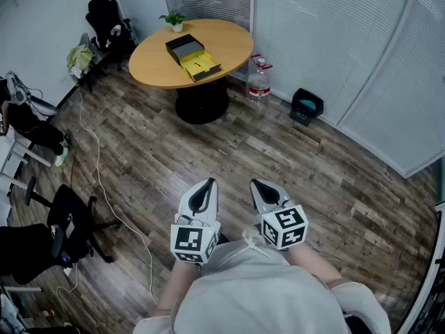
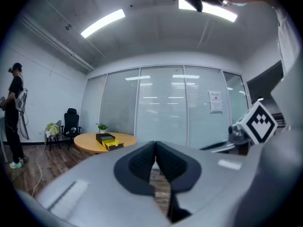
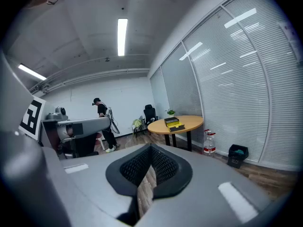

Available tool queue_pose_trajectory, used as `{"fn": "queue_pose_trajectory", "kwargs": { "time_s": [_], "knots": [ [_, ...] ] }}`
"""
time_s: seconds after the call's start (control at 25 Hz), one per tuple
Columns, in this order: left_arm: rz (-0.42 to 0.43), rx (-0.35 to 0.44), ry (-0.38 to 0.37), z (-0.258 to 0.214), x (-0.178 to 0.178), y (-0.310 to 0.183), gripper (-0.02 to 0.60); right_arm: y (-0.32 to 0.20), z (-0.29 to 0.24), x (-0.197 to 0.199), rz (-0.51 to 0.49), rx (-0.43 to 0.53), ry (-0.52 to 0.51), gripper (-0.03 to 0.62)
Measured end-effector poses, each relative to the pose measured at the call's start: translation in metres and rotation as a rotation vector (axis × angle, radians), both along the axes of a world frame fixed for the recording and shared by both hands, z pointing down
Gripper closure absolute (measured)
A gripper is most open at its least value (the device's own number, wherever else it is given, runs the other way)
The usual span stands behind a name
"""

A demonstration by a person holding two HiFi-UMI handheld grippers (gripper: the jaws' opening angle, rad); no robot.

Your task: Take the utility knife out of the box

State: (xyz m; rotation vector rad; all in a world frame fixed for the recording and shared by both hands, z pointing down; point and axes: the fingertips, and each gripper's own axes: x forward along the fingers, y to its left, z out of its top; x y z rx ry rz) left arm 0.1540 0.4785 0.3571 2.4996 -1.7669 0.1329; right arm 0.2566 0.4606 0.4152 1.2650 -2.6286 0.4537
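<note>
We keep the left gripper (image 1: 206,188) and right gripper (image 1: 260,188) fully closed and empty, well apart from the round wooden table (image 1: 229,44). The open black box with yellow insert (image 1: 192,56) rests on that table. The utility knife is too small to distinguish. A clear plastic water bottle (image 1: 259,83) stands beside the pedestal, with a black waste bin (image 1: 306,106) nearby.

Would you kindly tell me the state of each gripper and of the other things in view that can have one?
Left gripper: shut, empty.
Right gripper: shut, empty.
Black box with yellow insert: open, on the round wooden table.
Clear plastic bottle with red cap: upright on the floor.
Small potted green plant: upright on the table.
</note>
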Motion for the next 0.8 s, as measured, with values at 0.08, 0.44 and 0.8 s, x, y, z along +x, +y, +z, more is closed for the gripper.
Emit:
{"fn": "queue_pose_trajectory", "kwargs": {
  "time_s": [0.08, 0.44, 0.8],
  "knots": [
    [-0.002, -0.003, -0.003, 0.001, 0.003, -0.004, 0.575, -0.004, 0.001, 0.003, -0.002, -0.002, 0.005, 0.594],
    [0.003, -0.025, -0.014, 0.009, 0.009, -0.020, 0.575, -0.022, 0.013, 0.012, 0.032, -0.064, -0.009, 0.594],
    [-0.015, -0.077, -0.011, 0.037, -0.013, -0.061, 0.575, -0.066, 0.037, -0.007, 0.017, -0.116, -0.020, 0.594]
  ]
}}
